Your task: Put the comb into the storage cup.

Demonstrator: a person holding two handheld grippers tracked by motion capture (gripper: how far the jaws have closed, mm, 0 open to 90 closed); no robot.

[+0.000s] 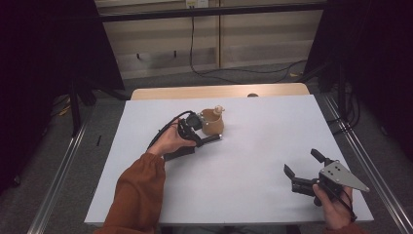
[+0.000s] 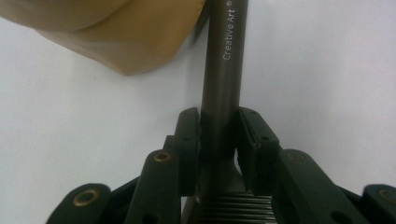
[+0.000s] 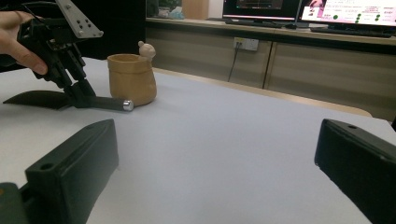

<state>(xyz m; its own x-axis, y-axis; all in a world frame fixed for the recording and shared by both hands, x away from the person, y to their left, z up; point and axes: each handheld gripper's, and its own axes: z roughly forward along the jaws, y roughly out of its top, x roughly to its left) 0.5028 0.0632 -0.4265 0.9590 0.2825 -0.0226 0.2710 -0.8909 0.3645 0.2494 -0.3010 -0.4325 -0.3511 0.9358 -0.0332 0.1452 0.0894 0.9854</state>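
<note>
Two grippers work over a white table (image 1: 253,161) in the high view. The left gripper (image 1: 197,138) is held by a hand in an orange sleeve (image 1: 139,187), near the middle of the table. Its jaws are down on a dark tool (image 1: 192,145), a flat blade with a long handle, which lies on the table. The handle end points toward a tan cup (image 1: 213,122) that stands upright just beside it. The right gripper (image 1: 302,163) is well apart, near the right front corner, and its jaws stand wide with nothing between them.

In the left gripper view, the two black pads (image 2: 189,140) press on both sides of the dark round handle (image 2: 223,70), so this gripper is closed on the tool. The handle has the words "Creative Art" printed on it. It runs straight away from the jaws, and the tan cup (image 2: 130,37) is close at its left side.

In the right gripper view, the two own jaws are far from each other and hold nothing. Farther off, the left gripper (image 3: 86,100) clamps the tool (image 3: 42,99), which lies flat on the table. Its silver handle end (image 3: 128,105) is just in front of the tan cup (image 3: 130,79); whether they touch I cannot tell. A small bear figure (image 3: 146,49) sits on the cup rim.
</note>
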